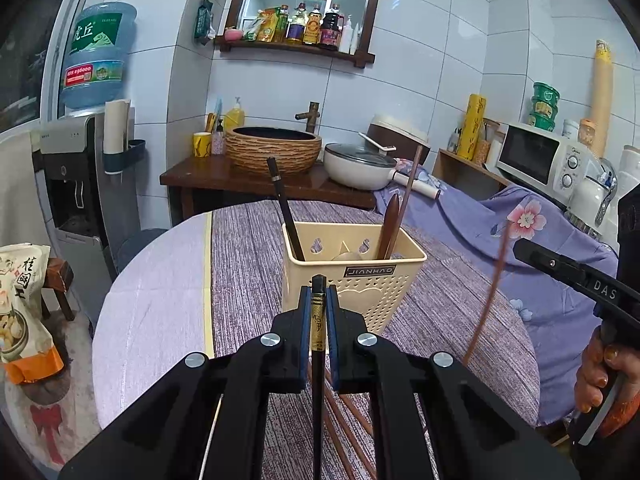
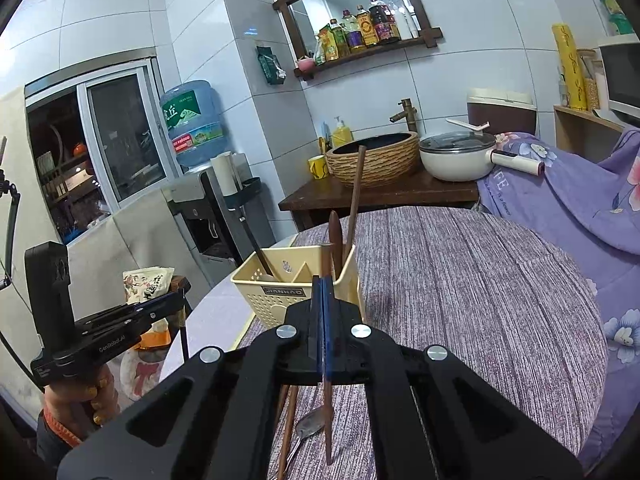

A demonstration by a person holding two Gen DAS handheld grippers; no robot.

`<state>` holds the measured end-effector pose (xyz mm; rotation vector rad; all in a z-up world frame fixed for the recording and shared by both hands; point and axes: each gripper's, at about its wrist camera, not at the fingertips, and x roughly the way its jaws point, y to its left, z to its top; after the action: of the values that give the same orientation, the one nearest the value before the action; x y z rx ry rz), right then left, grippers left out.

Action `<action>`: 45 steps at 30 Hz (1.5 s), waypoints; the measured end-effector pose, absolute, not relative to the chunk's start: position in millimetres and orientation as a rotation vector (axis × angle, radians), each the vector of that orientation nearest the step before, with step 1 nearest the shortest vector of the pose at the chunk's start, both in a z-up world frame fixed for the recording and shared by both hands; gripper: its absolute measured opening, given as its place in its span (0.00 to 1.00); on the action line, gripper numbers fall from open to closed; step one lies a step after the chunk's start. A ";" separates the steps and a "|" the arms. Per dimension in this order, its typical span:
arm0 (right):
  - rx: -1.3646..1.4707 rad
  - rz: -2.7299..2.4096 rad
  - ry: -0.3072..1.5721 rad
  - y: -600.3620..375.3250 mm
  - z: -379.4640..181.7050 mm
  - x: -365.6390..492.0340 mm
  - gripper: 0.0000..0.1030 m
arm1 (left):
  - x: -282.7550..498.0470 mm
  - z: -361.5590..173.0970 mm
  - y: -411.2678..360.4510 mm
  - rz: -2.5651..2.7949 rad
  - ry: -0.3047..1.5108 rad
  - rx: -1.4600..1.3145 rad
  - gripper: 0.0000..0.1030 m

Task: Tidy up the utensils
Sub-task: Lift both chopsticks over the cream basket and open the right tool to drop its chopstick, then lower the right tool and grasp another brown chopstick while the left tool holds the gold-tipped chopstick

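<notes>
A cream perforated utensil holder [image 1: 352, 280] stands on the round table; it also shows in the right wrist view [image 2: 296, 292]. It holds a black chopstick [image 1: 285, 208] in its left compartment and a brown wooden spoon [image 1: 390, 224] and a brown chopstick [image 1: 410, 188] in its right. My left gripper [image 1: 319, 296] is shut on a black chopstick with a gold band [image 1: 318, 320], just in front of the holder. My right gripper [image 2: 322, 284] is shut on a brown chopstick [image 2: 328, 420], close to the holder's right compartment. Brown chopsticks [image 2: 286, 420] and a metal spoon [image 2: 308, 426] lie on the table below.
The table carries a purple striped cloth [image 2: 460, 300]. Behind stand a wooden counter with a woven basin [image 1: 274, 148] and a white pan [image 1: 358, 164]. A microwave [image 1: 540, 156] is at the right, a water dispenser [image 1: 72, 184] at the left.
</notes>
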<state>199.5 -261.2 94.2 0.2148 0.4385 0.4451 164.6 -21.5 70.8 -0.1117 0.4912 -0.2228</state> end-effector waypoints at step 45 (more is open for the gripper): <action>0.015 0.227 0.927 -184.8 -78.4 288.8 0.09 | 162.1 74.8 -12.4 -0.220 0.472 -0.125 0.07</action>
<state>288.8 -184.8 -78.4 0.0150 0.9270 0.2265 162.1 -12.4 74.8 -0.1249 0.4723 -0.2204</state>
